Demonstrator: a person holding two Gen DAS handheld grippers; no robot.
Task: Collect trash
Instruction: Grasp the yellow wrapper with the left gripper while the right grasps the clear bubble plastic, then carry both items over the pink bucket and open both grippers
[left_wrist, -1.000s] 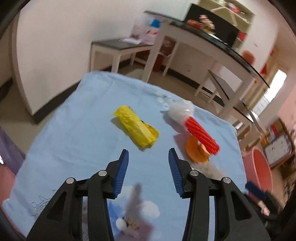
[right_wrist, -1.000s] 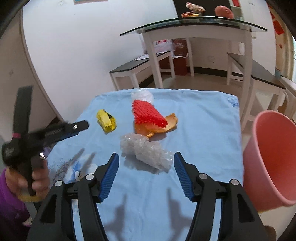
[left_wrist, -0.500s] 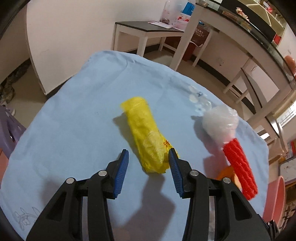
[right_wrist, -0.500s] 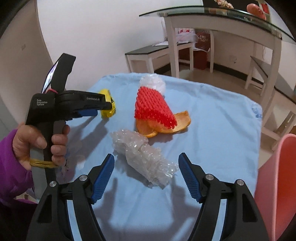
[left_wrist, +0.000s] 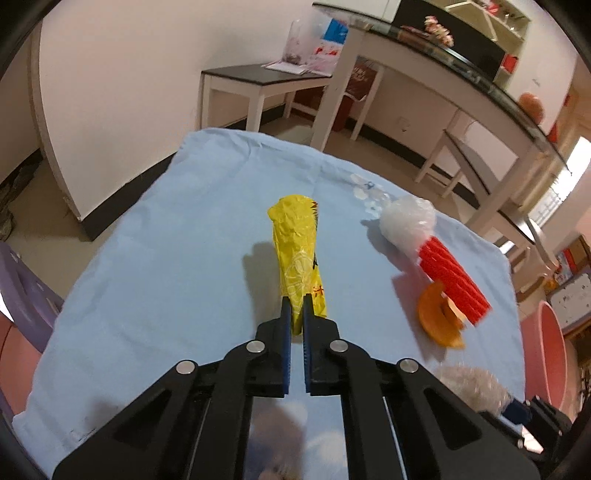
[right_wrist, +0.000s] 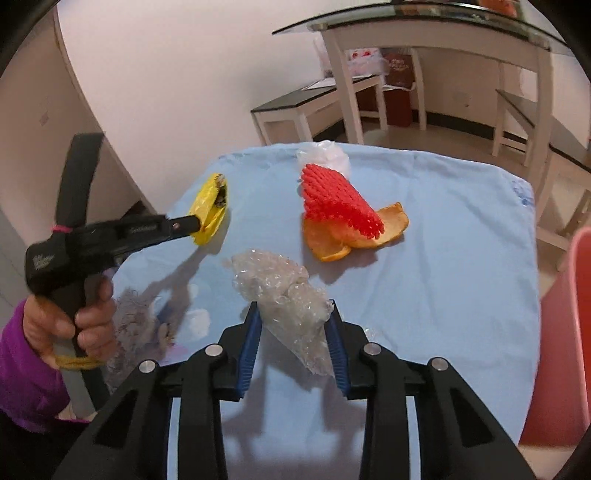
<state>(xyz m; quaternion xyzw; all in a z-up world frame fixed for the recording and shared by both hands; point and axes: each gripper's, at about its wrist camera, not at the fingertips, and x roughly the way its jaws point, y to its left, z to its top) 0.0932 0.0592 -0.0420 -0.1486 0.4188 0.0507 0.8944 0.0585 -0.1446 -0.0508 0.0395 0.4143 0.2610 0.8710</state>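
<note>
On the blue tablecloth (left_wrist: 166, 258) lies a crumpled yellow wrapper (left_wrist: 295, 251), and my left gripper (left_wrist: 295, 308) is shut on its near end. The right wrist view shows that same gripper pinching the yellow wrapper (right_wrist: 208, 206) from the left. My right gripper (right_wrist: 293, 314) is closing on a crumpled clear plastic bag (right_wrist: 280, 291), which fills the gap, both pads touching its sides. A red foam net (right_wrist: 336, 203) with a white plastic end rests on orange peel (right_wrist: 332, 243) further back.
A pink bin (right_wrist: 569, 332) stands off the table's right edge. A person's hand (right_wrist: 74, 317) in a purple sleeve holds the left tool. Greyish fluff (right_wrist: 129, 325) lies at the near left. White tables and benches stand behind.
The left gripper moved up to the yellow wrapper and shut on its end. The right gripper came forward around the clear plastic bag and narrowed onto it.
</note>
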